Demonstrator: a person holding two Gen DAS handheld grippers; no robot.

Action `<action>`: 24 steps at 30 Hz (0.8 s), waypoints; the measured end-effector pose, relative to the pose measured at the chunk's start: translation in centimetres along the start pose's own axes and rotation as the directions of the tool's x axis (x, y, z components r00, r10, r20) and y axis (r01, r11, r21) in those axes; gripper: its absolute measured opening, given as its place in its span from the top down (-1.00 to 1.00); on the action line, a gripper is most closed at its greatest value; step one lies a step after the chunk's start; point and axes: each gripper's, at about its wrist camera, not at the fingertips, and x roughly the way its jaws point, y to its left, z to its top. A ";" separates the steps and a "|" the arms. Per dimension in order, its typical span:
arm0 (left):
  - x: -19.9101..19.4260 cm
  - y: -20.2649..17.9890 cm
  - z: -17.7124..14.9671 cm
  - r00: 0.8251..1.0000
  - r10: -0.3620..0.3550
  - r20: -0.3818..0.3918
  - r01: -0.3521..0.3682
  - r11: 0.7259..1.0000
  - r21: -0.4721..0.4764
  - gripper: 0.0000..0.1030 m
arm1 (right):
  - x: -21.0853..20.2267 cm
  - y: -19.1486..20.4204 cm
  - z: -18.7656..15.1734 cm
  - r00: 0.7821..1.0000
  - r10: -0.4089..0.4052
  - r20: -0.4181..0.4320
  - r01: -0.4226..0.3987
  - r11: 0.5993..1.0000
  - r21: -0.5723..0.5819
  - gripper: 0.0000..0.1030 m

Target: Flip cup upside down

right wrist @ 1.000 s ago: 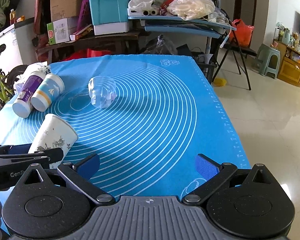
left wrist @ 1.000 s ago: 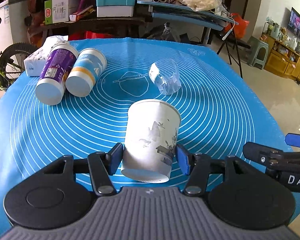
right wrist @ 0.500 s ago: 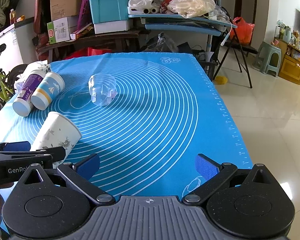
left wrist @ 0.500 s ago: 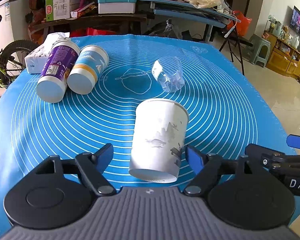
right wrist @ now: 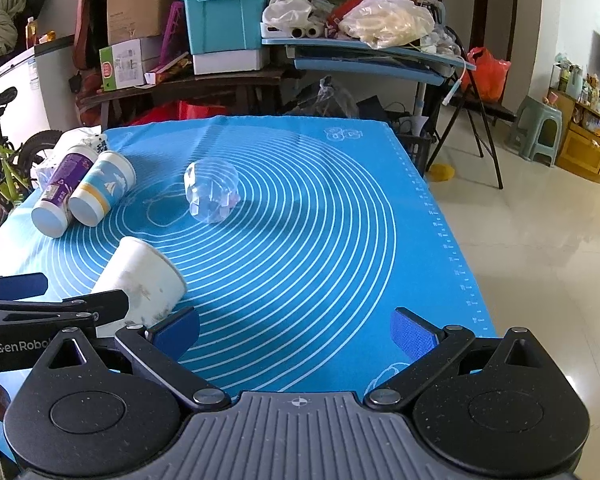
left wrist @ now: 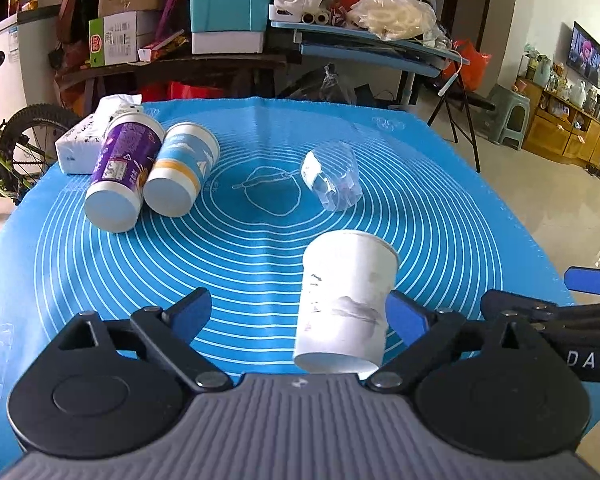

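We are holding our left gripper wide open, the white paper cup lying by its right finger; our right gripper, marked "GenRobo", is gaping too. Farther off, a clear plastic cup and two canisters are lying on the blue ringed mat.

You can read "DAS" on the right gripper arm in your left wrist view, and "GenRobo" on the left gripper arm in your right wrist view.
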 end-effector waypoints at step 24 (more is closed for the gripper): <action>-4.3 7.1 -1.2 0.979 0.155 0.130 -0.157 0.988 0.009 -0.84 | -1.8 10.5 2.5 0.977 -0.157 0.145 0.210 0.585 -0.783 -0.99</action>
